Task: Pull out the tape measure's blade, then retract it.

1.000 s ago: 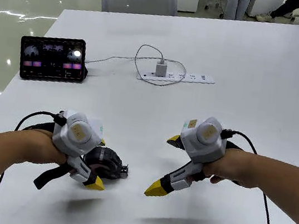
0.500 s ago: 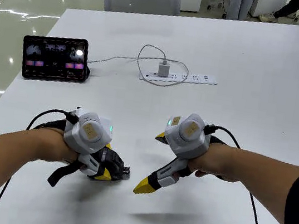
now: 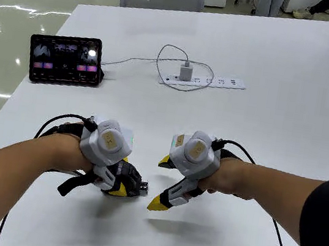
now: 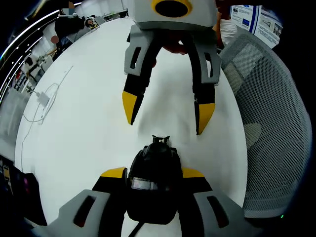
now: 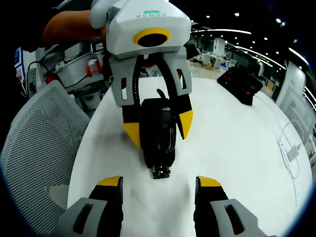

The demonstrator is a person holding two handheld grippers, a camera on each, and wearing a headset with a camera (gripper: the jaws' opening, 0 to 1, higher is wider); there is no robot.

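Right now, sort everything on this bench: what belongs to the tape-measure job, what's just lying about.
Job: tape measure, clamped in the left gripper; right gripper, open, facing its blade tip.
Lying about: tablet, power strip, plugged-in charger.

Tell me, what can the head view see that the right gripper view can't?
Head view's extra: the person's right forearm with its black sleeve, behind the open right claw. Right gripper view's extra: a grey mesh chair beside the white table. Shared: that table, the round black tape measure clamped in the left claw, the black tablet, the white power strip.
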